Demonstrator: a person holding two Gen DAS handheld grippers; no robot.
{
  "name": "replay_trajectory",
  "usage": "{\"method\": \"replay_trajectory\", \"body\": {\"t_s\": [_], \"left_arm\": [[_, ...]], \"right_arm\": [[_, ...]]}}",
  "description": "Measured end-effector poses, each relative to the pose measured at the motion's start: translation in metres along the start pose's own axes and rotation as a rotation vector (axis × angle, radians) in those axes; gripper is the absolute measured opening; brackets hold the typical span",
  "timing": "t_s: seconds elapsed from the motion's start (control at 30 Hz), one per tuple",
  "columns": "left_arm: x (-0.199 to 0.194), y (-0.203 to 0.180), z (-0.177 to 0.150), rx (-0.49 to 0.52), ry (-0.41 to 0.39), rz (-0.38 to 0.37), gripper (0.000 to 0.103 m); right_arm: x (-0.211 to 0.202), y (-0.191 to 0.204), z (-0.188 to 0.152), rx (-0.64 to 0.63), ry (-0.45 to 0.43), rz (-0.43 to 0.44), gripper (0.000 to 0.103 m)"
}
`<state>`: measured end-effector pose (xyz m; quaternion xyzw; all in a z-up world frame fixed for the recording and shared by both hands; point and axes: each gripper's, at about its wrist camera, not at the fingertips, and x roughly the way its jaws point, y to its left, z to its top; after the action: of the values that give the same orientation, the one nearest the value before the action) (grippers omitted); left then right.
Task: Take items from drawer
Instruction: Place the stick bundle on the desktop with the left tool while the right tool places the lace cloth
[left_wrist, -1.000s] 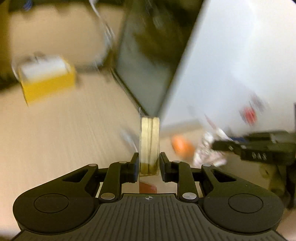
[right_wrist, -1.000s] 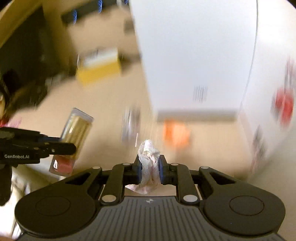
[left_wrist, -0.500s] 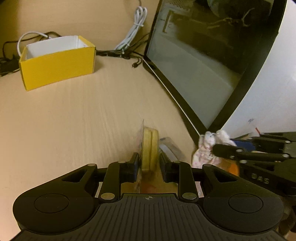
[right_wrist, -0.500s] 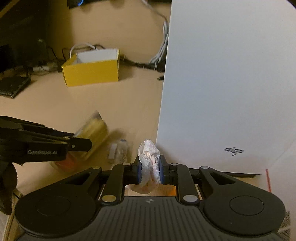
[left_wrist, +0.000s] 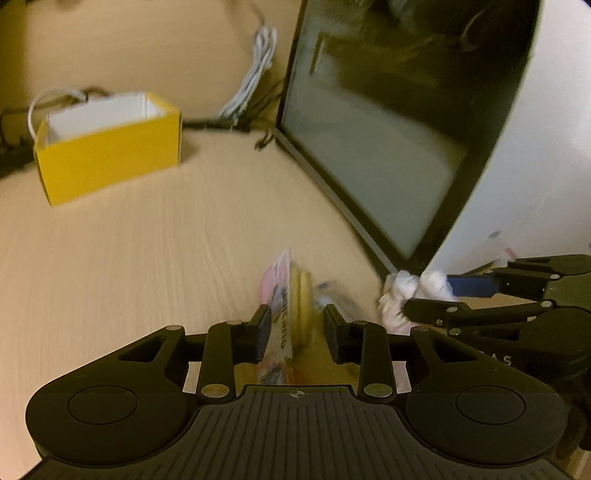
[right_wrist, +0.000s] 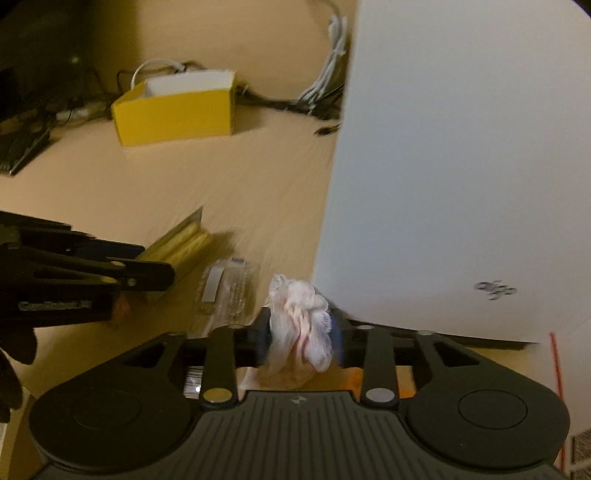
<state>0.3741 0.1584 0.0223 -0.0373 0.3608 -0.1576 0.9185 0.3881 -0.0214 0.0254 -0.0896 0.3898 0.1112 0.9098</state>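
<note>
Both grippers have sunk toward the desk beside the white case; left gripper is opening off the yellow packet, right gripper is opening around the crumpled tissue, seemingly to set them down.

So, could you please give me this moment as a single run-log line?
stage: releasing onto table | left gripper: opening, yellow packet between | right gripper: opening, crumpled white wrapper between

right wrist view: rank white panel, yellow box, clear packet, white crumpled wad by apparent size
1. white panel, fills the right side
2. yellow box
3-4. white crumpled wad and clear packet: look alike; the wad sits nearest the camera, so left unranked.
</note>
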Motion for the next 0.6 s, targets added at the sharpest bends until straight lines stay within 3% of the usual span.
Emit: {"method": "replay_trajectory", "body": {"t_s": [0.07, 0.2, 0.27, 0.33, 0.47, 0.6], "left_arm": [[-0.017, 0.0, 0.001, 0.005, -0.037, -0.013, 0.034], [-0.059, 0.009, -0.005, -0.006, -0.093, 0.006, 0.034], [-0.076, 0.013, -0.013, -0.007, -0.103, 0.025, 0.034], [-0.09, 0.015, -0.021, -0.007, -0.099, 0.029, 0.034], [-0.107, 0.009, -0.045, 0.065, -0.054, -0.039, 0.034], [-0.1, -0.009, -0.076, 0.227, 0.115, -0.141, 0.034]], "right_arm": [[-0.016, -0.004, -0.002, 0.026, -0.038, -0.011, 0.054], [-0.058, -0.014, -0.014, 0.072, -0.126, -0.054, 0.071], [-0.078, -0.018, -0.028, 0.083, -0.178, -0.083, 0.092], [-0.095, -0.018, -0.046, 0.094, -0.228, -0.116, 0.099], [-0.119, -0.016, -0.081, 0.152, -0.275, -0.177, 0.103], [-0.12, -0.022, -0.093, 0.161, -0.103, -0.079, 0.103]]}}
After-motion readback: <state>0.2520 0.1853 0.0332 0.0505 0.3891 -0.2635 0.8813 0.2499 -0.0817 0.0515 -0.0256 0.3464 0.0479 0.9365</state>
